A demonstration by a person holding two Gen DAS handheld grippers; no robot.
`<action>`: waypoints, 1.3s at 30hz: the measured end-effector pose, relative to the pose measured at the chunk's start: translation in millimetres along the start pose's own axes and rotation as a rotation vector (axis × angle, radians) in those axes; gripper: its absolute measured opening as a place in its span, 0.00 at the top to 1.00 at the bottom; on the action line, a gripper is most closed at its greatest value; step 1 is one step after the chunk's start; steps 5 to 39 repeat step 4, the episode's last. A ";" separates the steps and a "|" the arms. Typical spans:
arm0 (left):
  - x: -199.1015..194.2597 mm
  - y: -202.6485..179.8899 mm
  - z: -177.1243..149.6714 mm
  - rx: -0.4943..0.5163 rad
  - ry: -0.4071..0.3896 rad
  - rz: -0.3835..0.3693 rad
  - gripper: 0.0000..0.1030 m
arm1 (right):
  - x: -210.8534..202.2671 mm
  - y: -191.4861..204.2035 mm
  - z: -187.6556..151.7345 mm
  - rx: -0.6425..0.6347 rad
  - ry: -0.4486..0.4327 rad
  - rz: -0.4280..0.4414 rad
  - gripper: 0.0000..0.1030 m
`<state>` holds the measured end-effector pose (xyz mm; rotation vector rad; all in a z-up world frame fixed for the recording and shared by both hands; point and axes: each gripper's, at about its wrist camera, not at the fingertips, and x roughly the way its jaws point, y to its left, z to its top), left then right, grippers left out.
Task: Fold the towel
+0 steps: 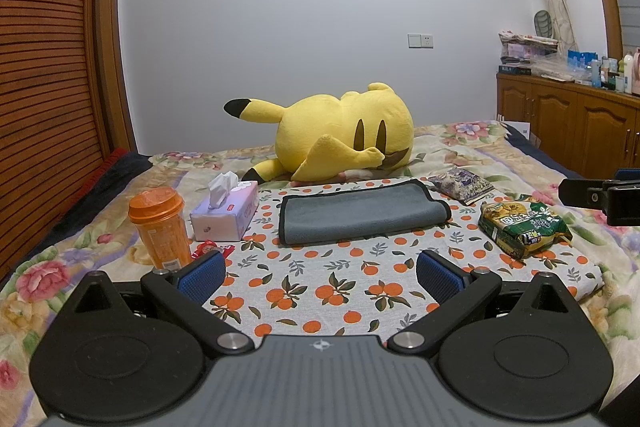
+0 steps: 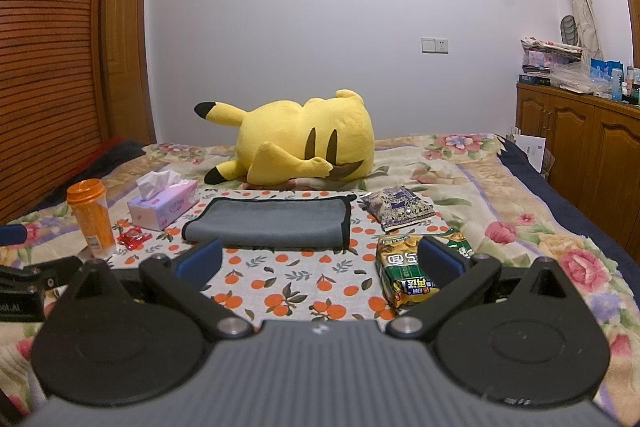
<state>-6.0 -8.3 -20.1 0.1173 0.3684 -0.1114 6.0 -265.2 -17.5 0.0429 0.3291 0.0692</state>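
Observation:
A grey towel with black trim [image 1: 360,217] lies folded flat on an orange-print cloth [image 1: 320,283] on the bed; it also shows in the right wrist view [image 2: 268,225]. My left gripper [image 1: 320,273] is open and empty, held above the cloth short of the towel's near edge. My right gripper [image 2: 320,261] is open and empty, near the towel's near edge, its right finger in front of a green noodle packet [image 2: 404,271]. Part of the right gripper shows at the right edge of the left wrist view [image 1: 600,197].
An orange cup [image 1: 160,227], a tissue box [image 1: 224,211] and a red wrapper [image 2: 134,239] lie left of the towel. A purple snack bag [image 1: 462,185] and the noodle packet [image 1: 524,227] lie right. A yellow plush toy [image 1: 344,139] lies behind. Wooden cabinets [image 2: 580,139] stand at right.

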 end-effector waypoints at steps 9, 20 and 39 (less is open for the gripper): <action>0.2 0.1 -0.1 0.000 0.001 0.002 0.00 | 0.0 0.0 0.0 0.000 0.000 0.000 0.00; 0.2 0.1 -0.1 0.000 0.001 0.002 0.00 | 0.0 0.0 0.0 0.000 0.000 0.000 0.00; 0.2 0.1 -0.1 0.000 0.001 0.002 0.00 | 0.0 0.0 0.0 0.000 0.000 0.000 0.00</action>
